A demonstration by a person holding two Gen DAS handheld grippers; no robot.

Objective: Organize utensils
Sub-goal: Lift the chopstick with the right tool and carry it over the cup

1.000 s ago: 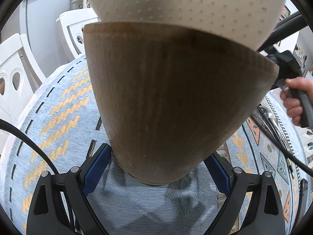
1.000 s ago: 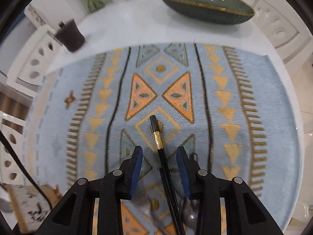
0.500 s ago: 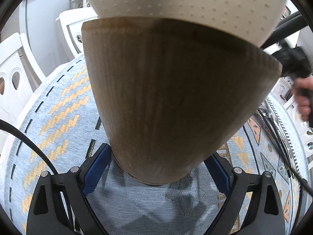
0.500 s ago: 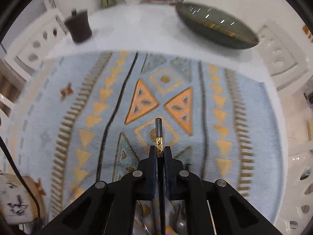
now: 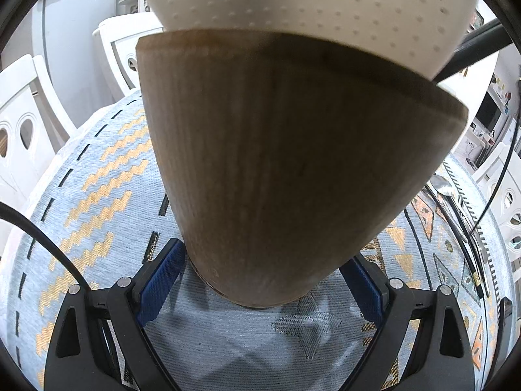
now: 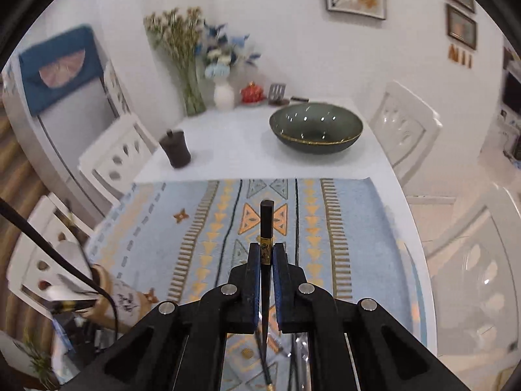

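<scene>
Holder (image 5: 293,163), wooden with a white dotted top, fills the left view, its base on the mat (image 5: 97,195) between the left gripper (image 5: 260,290) jaws, which clasp it; utensils (image 5: 456,208) lie at 3 o'clock
Right view: right gripper (image 6: 267,255) jaws pinch a black chopstick (image 6: 266,224) above the mat; bowl (image 6: 316,127) at 12 o'clock on the worktop (image 6: 234,150)

Wooden letters (image 6: 459,56) on the wall, roughly "NII", not clearly legible
</scene>
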